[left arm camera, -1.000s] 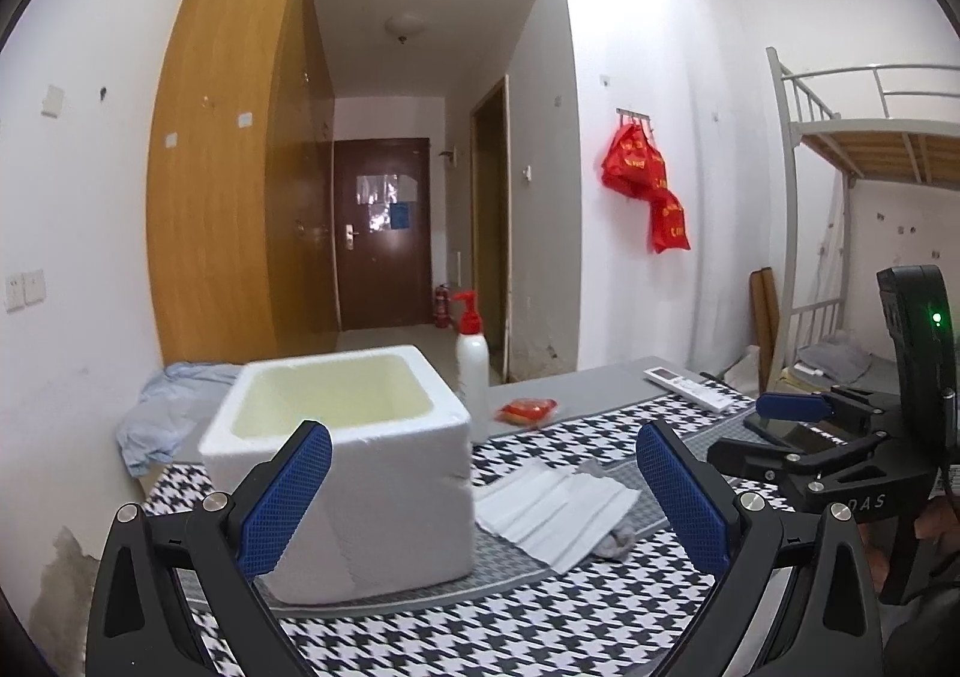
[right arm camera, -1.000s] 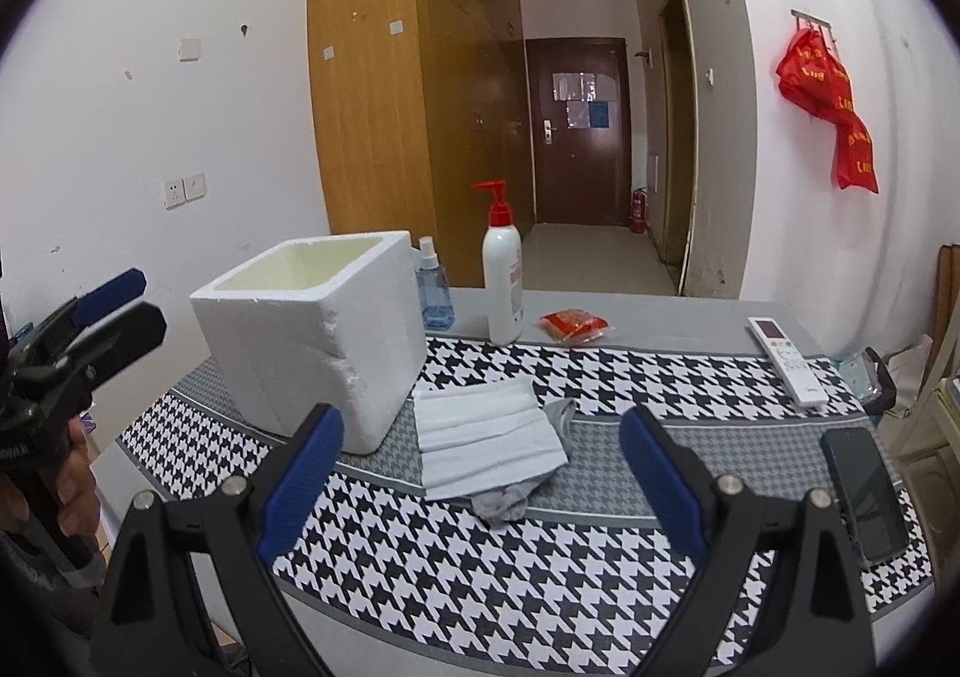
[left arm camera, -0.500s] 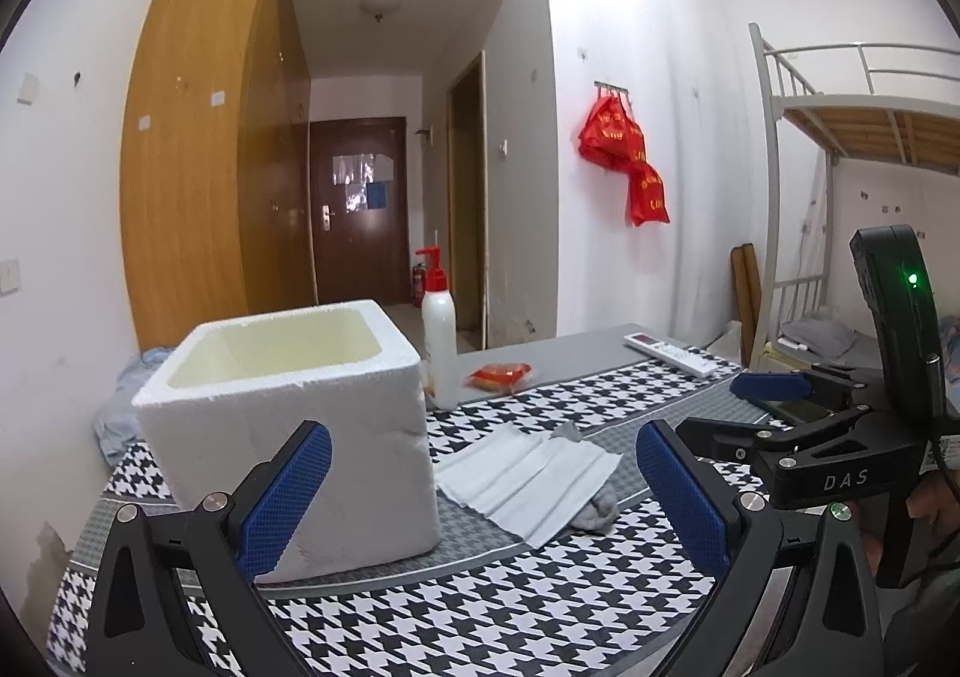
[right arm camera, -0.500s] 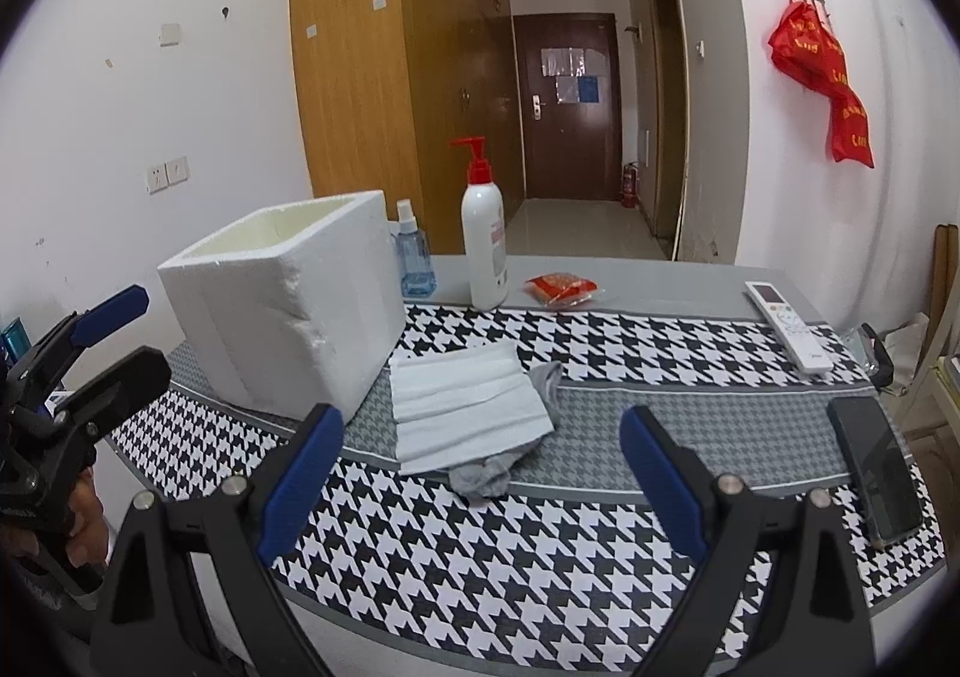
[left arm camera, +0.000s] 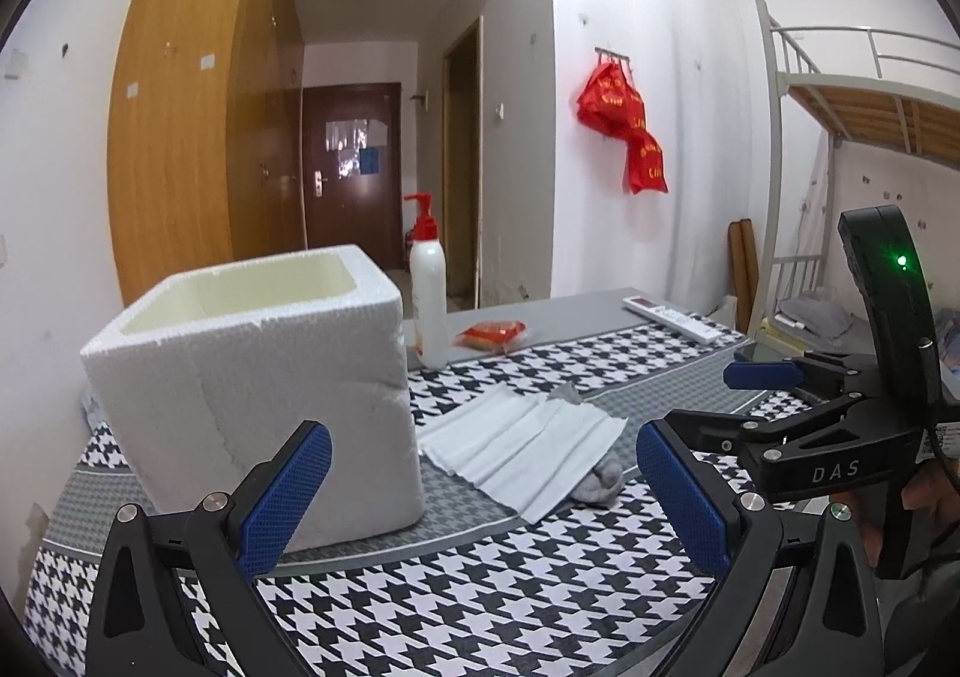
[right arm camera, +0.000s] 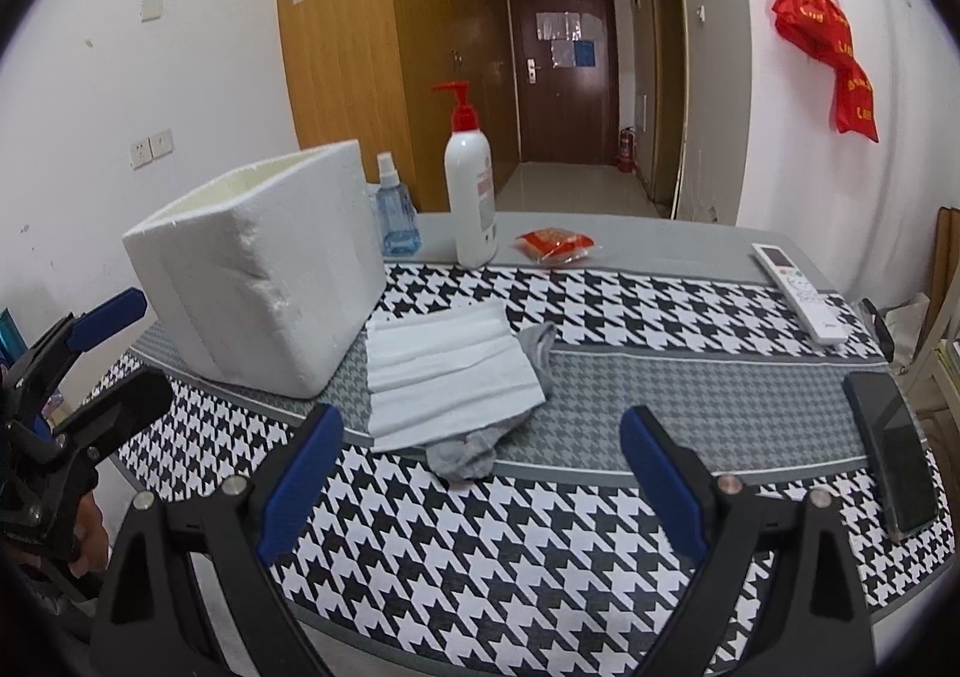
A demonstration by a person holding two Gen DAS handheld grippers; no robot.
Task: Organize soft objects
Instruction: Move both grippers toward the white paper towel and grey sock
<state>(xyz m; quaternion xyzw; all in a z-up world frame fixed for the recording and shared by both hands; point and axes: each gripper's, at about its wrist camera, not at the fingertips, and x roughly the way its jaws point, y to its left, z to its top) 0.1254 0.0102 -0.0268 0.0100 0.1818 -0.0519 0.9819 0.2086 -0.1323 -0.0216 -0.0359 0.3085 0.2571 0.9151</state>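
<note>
White folded ribbed cloth (right arm camera: 447, 371) flat at the centre of the right wrist view, just right of and touching or nearly touching the white open-topped polystyrene box (right arm camera: 258, 269). Beneath it, poking out at its lower and right edges, a crumpled grey fabric piece (right arm camera: 468, 452). Both on the desk (right arm camera: 540, 545) with its black-and-white houndstooth cover.

Compared with a second ago: both views closer and lower over the desk, with the box and cloth larger in frame. In the left wrist view, the box shifted from centre to fill the centre left, its interior apparently empty, though only partly in view. Cloth and grey piece unmoved.

Right hand-held gripper (right arm camera: 480, 437) at bottom centre of its view, blue pads spread wide, nothing between them, aimed at the near edge of the cloth. Left hand-held gripper (left arm camera: 483, 467) likewise spread wide and empty, pointing between the box and the cloth.

Probably an approach, not yet a grasp. No soft item lifted or boxed so far, so the task seems barely begun. Likely next: closing on the cloth or the grey piece, with the box as the probable destination.
</note>
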